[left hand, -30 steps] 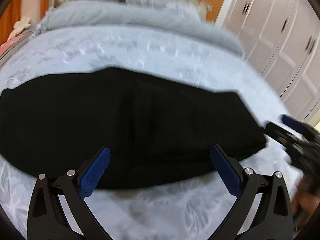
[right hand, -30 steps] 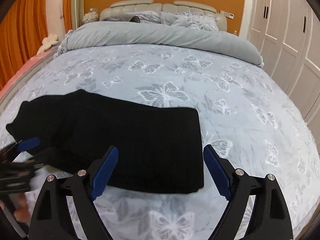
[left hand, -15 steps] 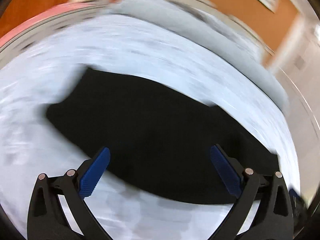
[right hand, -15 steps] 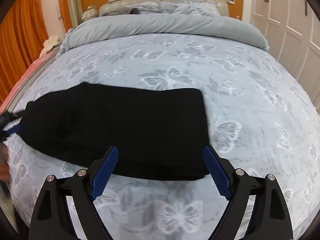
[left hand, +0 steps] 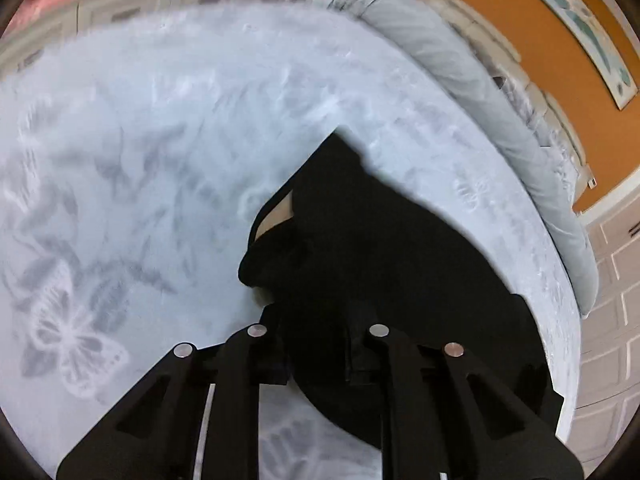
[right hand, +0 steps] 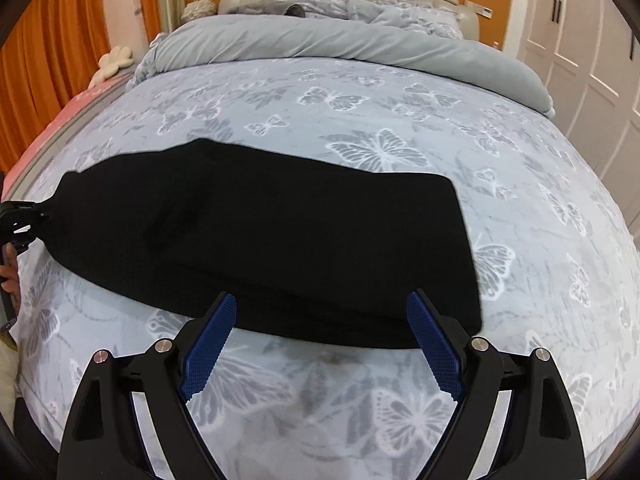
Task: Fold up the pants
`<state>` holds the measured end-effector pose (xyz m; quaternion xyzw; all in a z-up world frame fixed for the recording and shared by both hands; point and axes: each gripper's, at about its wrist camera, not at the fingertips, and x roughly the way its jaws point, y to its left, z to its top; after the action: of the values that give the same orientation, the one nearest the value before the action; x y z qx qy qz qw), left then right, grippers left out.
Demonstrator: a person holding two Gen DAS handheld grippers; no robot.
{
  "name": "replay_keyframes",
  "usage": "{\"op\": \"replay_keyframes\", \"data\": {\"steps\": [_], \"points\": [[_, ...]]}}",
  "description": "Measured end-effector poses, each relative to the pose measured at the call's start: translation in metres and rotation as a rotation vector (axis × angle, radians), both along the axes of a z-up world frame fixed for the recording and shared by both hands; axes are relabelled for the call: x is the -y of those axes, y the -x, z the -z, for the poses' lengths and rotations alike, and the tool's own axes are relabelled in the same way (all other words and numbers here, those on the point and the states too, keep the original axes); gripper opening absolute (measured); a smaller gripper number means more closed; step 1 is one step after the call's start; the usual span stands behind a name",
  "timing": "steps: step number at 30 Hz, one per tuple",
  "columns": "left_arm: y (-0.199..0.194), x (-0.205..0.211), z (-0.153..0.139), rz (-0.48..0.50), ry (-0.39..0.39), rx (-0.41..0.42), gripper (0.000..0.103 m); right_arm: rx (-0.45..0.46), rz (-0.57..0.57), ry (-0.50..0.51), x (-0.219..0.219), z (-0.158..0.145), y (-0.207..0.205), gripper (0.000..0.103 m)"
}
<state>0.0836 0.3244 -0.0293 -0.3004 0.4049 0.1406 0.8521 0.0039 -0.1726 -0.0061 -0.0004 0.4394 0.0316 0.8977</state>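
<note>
**Left tool closing on the pants' end**

Your bed fills both views, the black pants now stretched across mid-frame. A second ago your left tool stood spread; now its jaws are closing with dark cloth between them. Only the right view shows that tool at the left edge. Your right tool stays spread wide, holding nothing.

Soft, even light is filling both views, with no hard shadows or glare showing. The left wrist view is smearing with motion blur: the butterfly bedspread and the framed picture are losing their edges. The right wrist view is staying sharp, though the black pants are reading as a detail-free dark mass. Fisheye distortion is bending the wardrobe doors, and black vignetting is ringing the corners.
</note>
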Motion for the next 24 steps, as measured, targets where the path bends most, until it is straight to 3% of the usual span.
{"op": "replay_keyframes", "data": {"steps": [2, 7, 12, 14, 16, 19, 22, 23, 24], "points": [[0.004, 0.027, -0.037, 0.054, -0.067, 0.065, 0.014, 0.013, 0.022, -0.011, 0.012, -0.005, 0.003, 0.085], [0.018, 0.164, -0.148, 0.331, -0.235, 0.255, 0.014, 0.039, 0.086, -0.043, 0.052, -0.013, 0.014, 0.085], [0.014, 0.3, -0.196, 0.56, -0.299, 0.325, 0.014, 0.049, 0.144, -0.105, 0.098, -0.015, 0.03, 0.085], [0.015, 0.345, -0.192, 0.629, -0.306, 0.304, 0.015, 0.049, 0.157, -0.122, 0.114, -0.014, 0.035, 0.085], [0.011, 0.398, -0.168, 0.702, -0.303, 0.233, 0.018, 0.047, 0.17, -0.125, 0.129, -0.012, 0.04, 0.085], [0.0, 0.467, -0.089, 0.766, -0.349, 0.065, 0.018, 0.037, 0.198, -0.138, 0.156, -0.005, 0.047, 0.086], [0.008, 0.503, -0.012, 0.809, -0.38, -0.08, 0.023, 0.021, 0.216, -0.152, 0.173, 0.004, 0.048, 0.086], [0.013, 0.505, 0.001, 0.81, -0.388, -0.088, 0.025, 0.013, 0.214, -0.155, 0.179, 0.006, 0.046, 0.086], [0.021, 0.507, 0.006, 0.801, -0.433, -0.041, 0.031, 0.01, 0.206, -0.161, 0.182, 0.006, 0.044, 0.086]]}}
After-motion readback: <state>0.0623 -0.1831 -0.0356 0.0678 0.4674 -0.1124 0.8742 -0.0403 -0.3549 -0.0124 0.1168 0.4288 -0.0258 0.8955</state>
